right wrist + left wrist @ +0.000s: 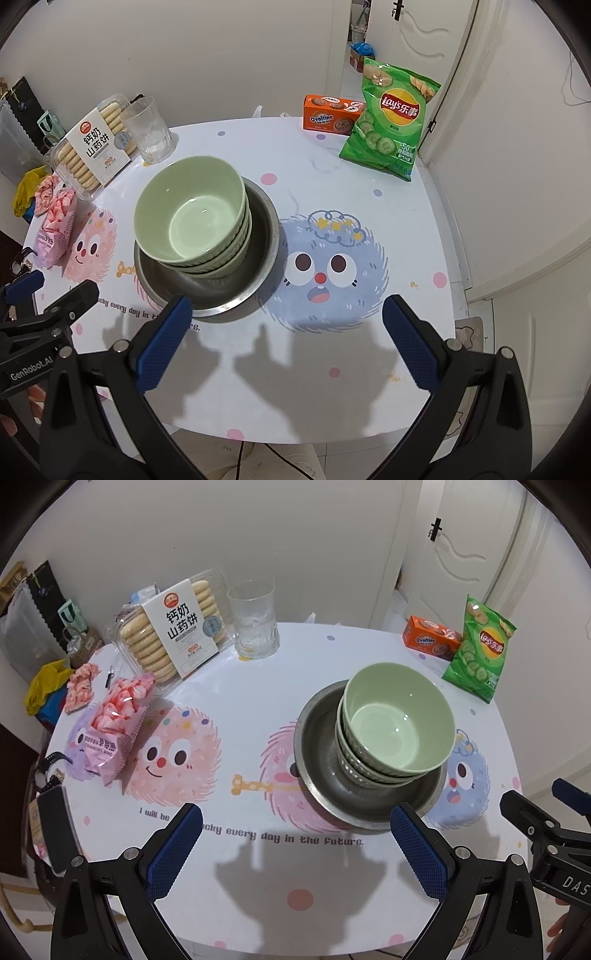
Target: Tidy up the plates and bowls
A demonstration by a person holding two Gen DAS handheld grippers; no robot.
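Note:
A stack of pale green bowls (395,723) (192,218) sits inside a shallow metal plate (321,775) (262,240) on the round printed table (229,867) (332,155). My left gripper (295,830) hangs open above the near table edge, its right blue pad just in front of the plate's rim, nothing between the fingers. My right gripper (284,325) is open too, its left pad over the plate's near rim and its right pad over bare table. Each gripper shows at the edge of the other's view.
At the back left stand a biscuit pack (173,635) (92,147) and a clear glass (255,620) (147,129). A pink snack bag (114,727) (55,229) lies at the left. An orange Ovaltine box (428,638) (328,114) and green crisp bag (480,650) (391,118) stand back right.

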